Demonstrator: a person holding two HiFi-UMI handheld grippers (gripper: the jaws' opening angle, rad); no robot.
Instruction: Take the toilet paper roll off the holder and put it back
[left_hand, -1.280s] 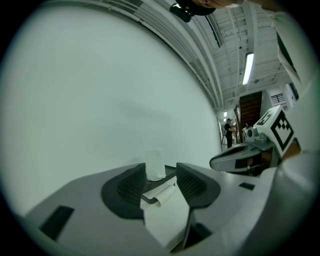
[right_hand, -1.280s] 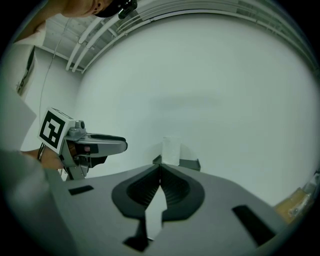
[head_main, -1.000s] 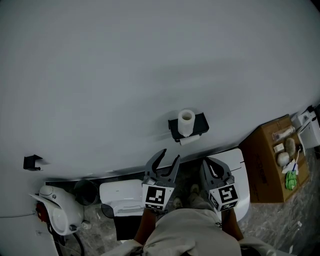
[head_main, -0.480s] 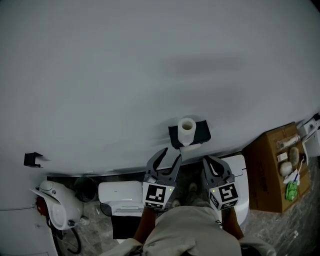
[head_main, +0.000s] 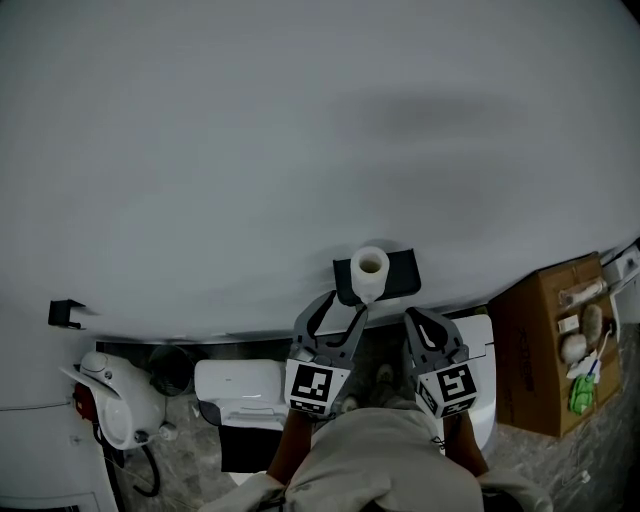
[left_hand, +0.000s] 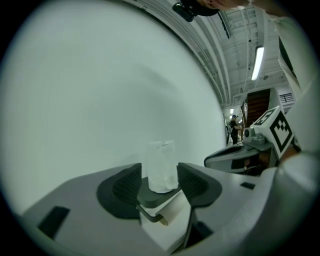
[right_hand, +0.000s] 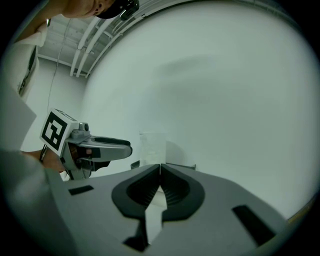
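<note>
No text, brand or number can be read; only square coded patterns are carried by the left marker cube (head_main: 312, 388) and the right marker cube (head_main: 455, 386).

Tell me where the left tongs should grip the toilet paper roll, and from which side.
Grip the toilet paper roll across its curved middle, above the black holder, coming straight in from the front toward the wall. It stands upright with its core hole up, sides free. The left tongs, jaws opening, frame it without touching.
</note>
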